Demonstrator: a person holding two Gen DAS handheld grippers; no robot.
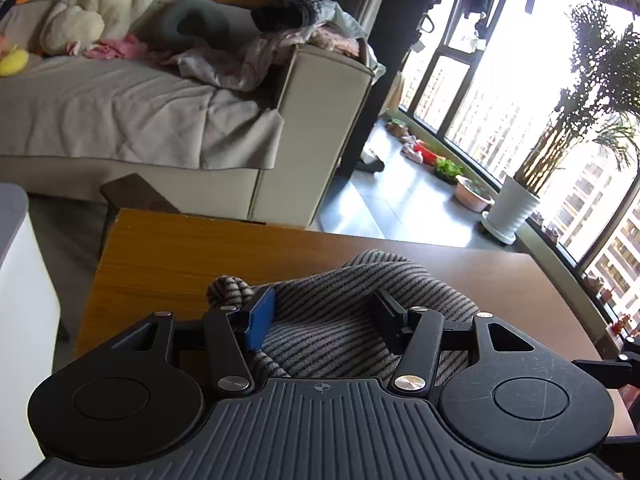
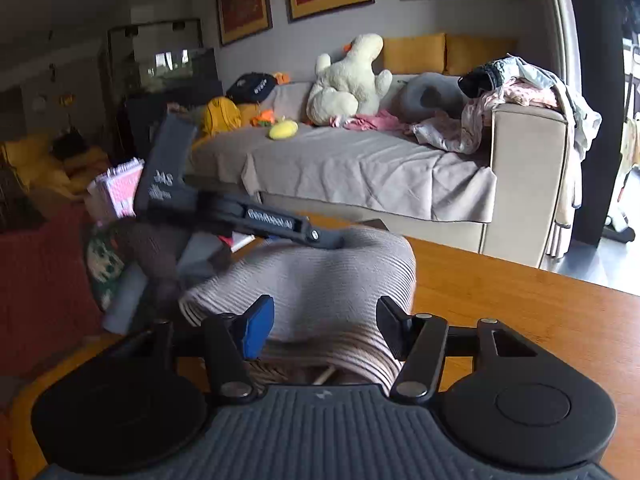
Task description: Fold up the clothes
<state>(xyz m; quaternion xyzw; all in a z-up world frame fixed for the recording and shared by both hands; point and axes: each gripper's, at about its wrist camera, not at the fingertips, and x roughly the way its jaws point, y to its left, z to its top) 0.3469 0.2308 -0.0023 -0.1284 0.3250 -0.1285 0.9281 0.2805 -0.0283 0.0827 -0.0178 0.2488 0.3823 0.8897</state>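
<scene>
One striped sweater (image 1: 360, 300) lies bunched on the wooden counter (image 1: 180, 256), directly ahead of and beneath both grippers. Left gripper (image 1: 324, 320): jaws spread, cloth between them, not clamped. Right gripper (image 2: 326, 330): likewise released over the cloth (view blurred). Long axis cannot be judged. Neither hand is clearly nearer. Count: one garment, two grippers.

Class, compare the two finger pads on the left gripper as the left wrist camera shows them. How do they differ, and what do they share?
On the left gripper, the left pad is blue, while the right pad is black. The blue pad shows its broad inner face; the black one shows mostly its edge and clamp block. The blue pad sits beside a bunched knot of the striped garment; the black pad lies over flatter cloth. Both stand apart, over the same garment.
</scene>
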